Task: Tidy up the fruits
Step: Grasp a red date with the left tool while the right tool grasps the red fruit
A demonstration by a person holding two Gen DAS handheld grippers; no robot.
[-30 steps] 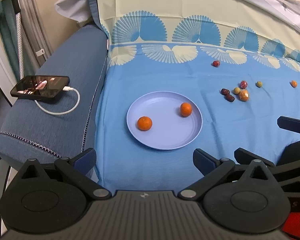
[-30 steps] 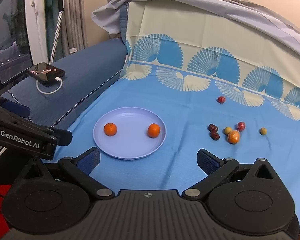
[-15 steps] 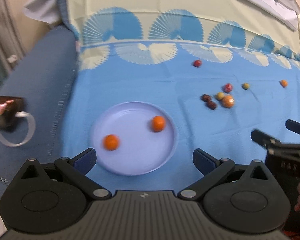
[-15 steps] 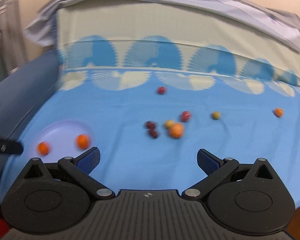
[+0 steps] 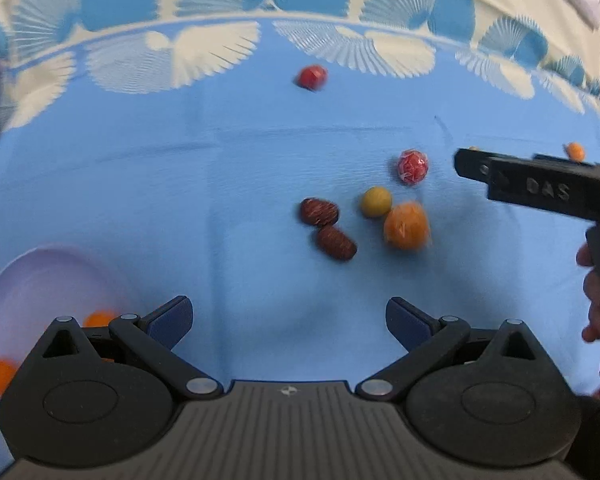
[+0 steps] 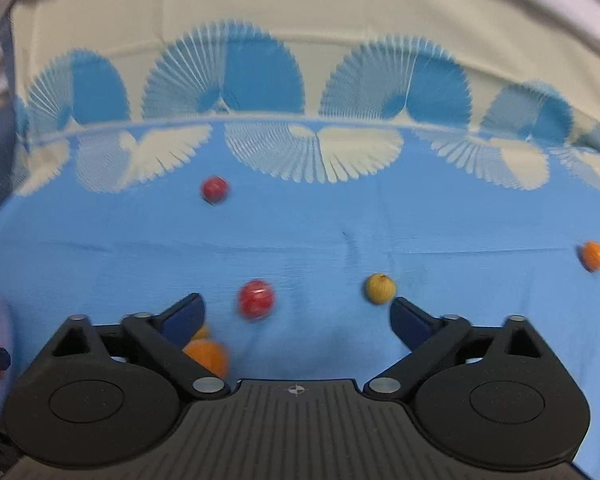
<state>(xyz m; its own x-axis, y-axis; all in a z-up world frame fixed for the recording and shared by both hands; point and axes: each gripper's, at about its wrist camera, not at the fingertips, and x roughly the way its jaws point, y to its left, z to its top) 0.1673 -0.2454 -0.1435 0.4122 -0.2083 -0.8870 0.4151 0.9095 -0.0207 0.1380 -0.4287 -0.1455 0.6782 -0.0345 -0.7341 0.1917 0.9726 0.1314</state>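
Swinging away from the lilac plate [image 5: 40, 272] toward the loose fruit cluster, the empty left gripper [image 5: 288, 316] stays wide while the right gripper [image 6: 296, 312], jaws just narrowing slightly on nothing, nears the red-wrapped ball [image 6: 256, 299].

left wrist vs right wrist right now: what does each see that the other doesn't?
Left wrist only: the two dark red dates, the right gripper seen from the side, and the hand holding it.

Right wrist only: a second small yellow fruit, by its right finger.

Both: the blue cloth, the far red fruit, the wrapped red fruit, the large orange (half hidden in the right view), the far small orange, and the purple plate at the left edge. Each view shows its own fingers spread with nothing between them.
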